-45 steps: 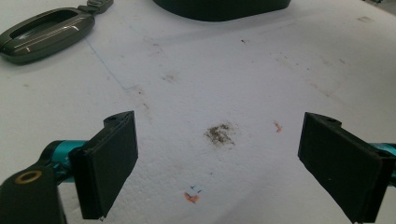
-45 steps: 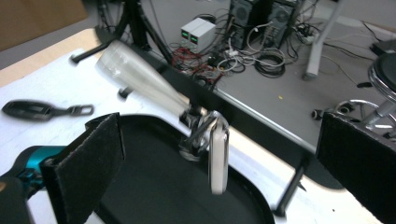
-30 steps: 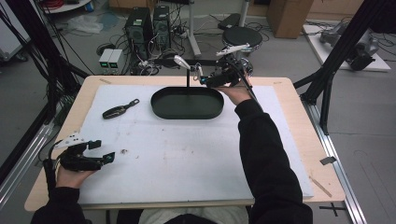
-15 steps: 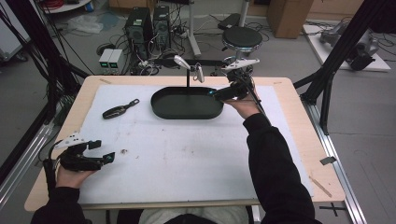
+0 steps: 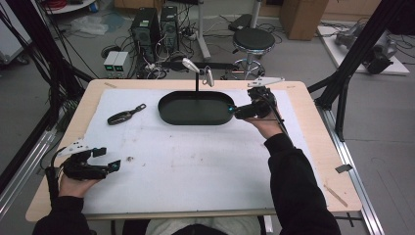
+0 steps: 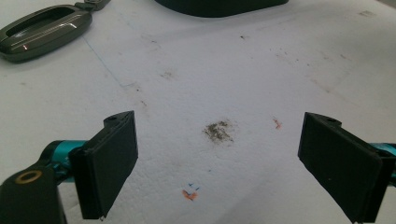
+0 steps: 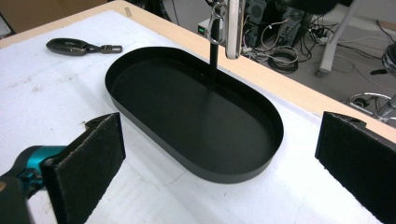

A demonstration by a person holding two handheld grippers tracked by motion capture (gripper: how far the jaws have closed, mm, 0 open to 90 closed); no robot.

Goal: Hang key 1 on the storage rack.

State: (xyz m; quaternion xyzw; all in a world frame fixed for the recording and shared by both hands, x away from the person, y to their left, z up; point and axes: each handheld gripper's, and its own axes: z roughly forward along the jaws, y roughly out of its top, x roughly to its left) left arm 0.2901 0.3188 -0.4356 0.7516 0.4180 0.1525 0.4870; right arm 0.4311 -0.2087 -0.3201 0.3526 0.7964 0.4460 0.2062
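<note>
A black oval tray [image 5: 195, 113] lies at the back middle of the white mat, empty inside [image 7: 196, 116]. A thin black post [image 7: 213, 51] rises from its far side, and a silver clip [image 7: 232, 28] hangs from the arm on top [image 5: 208, 76]. A dark key fob [image 5: 126, 116] lies left of the tray [image 6: 42, 30] [image 7: 70, 45]. My right gripper [image 5: 236, 111] [image 7: 219, 172] is open at the tray's right end, pointing at it, nothing between its jaws. My left gripper [image 5: 108, 159] [image 6: 217, 168] rests open over bare mat at the front left.
The white mat [image 5: 195, 166] covers most of the wooden table [image 5: 313, 147]. Small dirt stains [image 6: 218, 131] mark the mat ahead of the left gripper. Black frame struts [image 5: 357, 54], a stool [image 5: 254, 39] and computer boxes [image 5: 154, 24] stand beyond the table's far edge.
The right gripper has moved to the right and down, from above the tray's far right rim to the tray's right end. The left gripper has stayed put.
</note>
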